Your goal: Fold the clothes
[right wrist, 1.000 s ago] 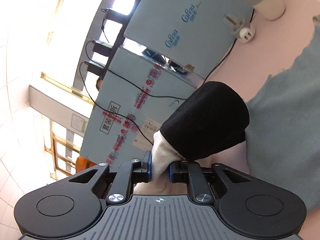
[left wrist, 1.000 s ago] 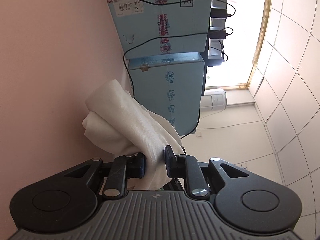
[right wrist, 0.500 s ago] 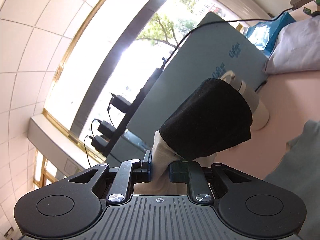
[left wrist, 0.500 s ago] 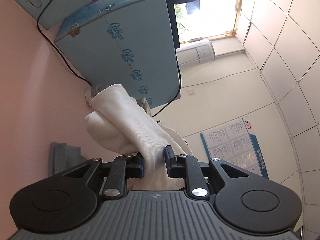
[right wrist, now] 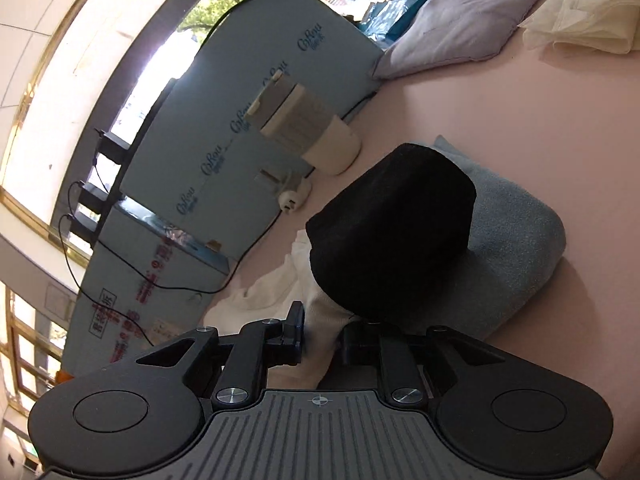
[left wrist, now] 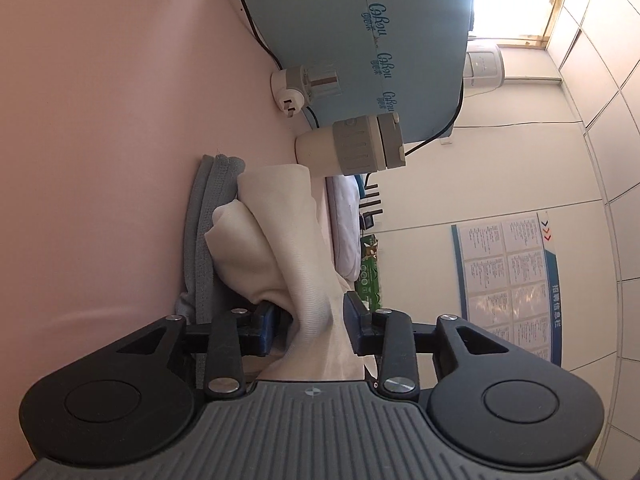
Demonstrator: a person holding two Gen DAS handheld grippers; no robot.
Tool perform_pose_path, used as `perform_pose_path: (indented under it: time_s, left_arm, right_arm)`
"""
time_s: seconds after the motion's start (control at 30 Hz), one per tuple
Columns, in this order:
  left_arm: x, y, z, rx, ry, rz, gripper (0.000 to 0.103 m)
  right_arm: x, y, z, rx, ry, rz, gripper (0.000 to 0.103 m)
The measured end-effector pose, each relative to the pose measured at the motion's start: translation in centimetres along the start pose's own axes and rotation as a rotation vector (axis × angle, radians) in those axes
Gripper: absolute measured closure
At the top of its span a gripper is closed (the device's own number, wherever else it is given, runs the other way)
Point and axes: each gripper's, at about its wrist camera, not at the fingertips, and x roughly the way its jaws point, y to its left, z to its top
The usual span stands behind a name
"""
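Observation:
A cream garment (left wrist: 272, 240) with a black part (right wrist: 392, 232) is bundled between both grippers, low over a folded grey garment (left wrist: 200, 232) on the pink table (left wrist: 100, 160). My left gripper (left wrist: 308, 320) has its jaws opening; the cream cloth still hangs between them, with a gap at the left pad. In the right wrist view the black bundle rests over the grey-blue folded garment (right wrist: 516, 248). My right gripper (right wrist: 322, 336) holds a cream fold (right wrist: 320, 320) that fills the gap between its pads, and its jaws are just starting to open.
A beige cup with a grey lid (left wrist: 352, 146) and a white plug adapter (left wrist: 296, 88) with its cable stand just behind the grey garment, against blue cartons (left wrist: 340, 20). A lavender bundle (right wrist: 460, 28) and a pale cream cloth (right wrist: 580, 20) lie further along the table (right wrist: 520, 120).
Both grippers carried the bundle sideways from before the cartons to over the folded grey garment and lower. The left jaws have spread apart; the right still pinches the cream fold.

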Motion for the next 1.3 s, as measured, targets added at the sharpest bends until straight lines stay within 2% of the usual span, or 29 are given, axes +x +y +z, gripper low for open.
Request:
perform_pose_path:
  time_s: [0.1,0.27,0.53,0.7,0.73,0.8,0.83,0.9,0.93,0.97,1.0,1.1,1.3]
  left_arm:
    - [-0.8,0.0,-0.4,0.002,-0.005,-0.003,0.053]
    - [-0.3,-0.3,-1.5,0.014,0.03,0.009,0.039]
    - [-0.2,-0.7,-2.1,0.04,0.032,-0.005,0.039]
    - [0.6,-0.8,-2.2,0.056,0.049,-0.001,0.041]
    - [0.9,-0.7,-2.2,0.056,0.052,0.006,0.041]
    - [1.7,-0.4,-2.4,0.059,0.063,0.022,0.046]
    - [2.0,-0.4,-2.6,0.067,0.069,0.03,0.051]
    - [2.1,-0.4,-2.9,0.09,0.072,0.043,0.065]
    - [2.0,-0.4,-3.0,0.094,0.075,0.042,0.071]
    - [2.0,-0.4,-3.0,0.09,0.082,0.034,0.078]
    - [1.9,-0.5,-3.0,0.09,0.089,0.029,0.082]
    - [1.4,-1.0,-3.2,0.106,0.116,0.023,0.086]
    - [-1.1,-1.5,-2.9,0.101,0.181,-0.014,0.087]
  right_arm:
    - [-0.4,0.0,0.4,0.02,0.002,0.003,0.08]
    - [-1.1,0.0,1.4,0.024,-0.015,-0.003,0.071]
    - [-2.0,-0.2,2.1,0.012,-0.004,-0.021,0.071]
    - [-2.5,-0.3,2.2,-0.021,-0.007,-0.049,0.067]
    - [-2.4,-0.2,2.2,-0.044,-0.016,-0.071,0.064]
    - [-1.9,-0.2,2.1,-0.076,-0.051,-0.124,0.036]
    - [-1.6,-0.4,2.1,-0.074,-0.079,-0.143,0.035]
    - [-1.0,-1.4,2.3,-0.047,-0.097,-0.148,0.035]
    - [-0.9,-1.7,2.3,-0.029,-0.103,-0.133,0.039]
    - [-0.9,-2.0,2.3,-0.018,-0.108,-0.116,0.048]
    - [-0.9,-2.1,2.4,-0.029,-0.109,-0.088,0.066]
    - [-1.4,-1.8,2.6,-0.045,-0.116,-0.062,0.08]
    - [-4.0,0.3,1.9,-0.11,-0.148,-0.003,0.083]
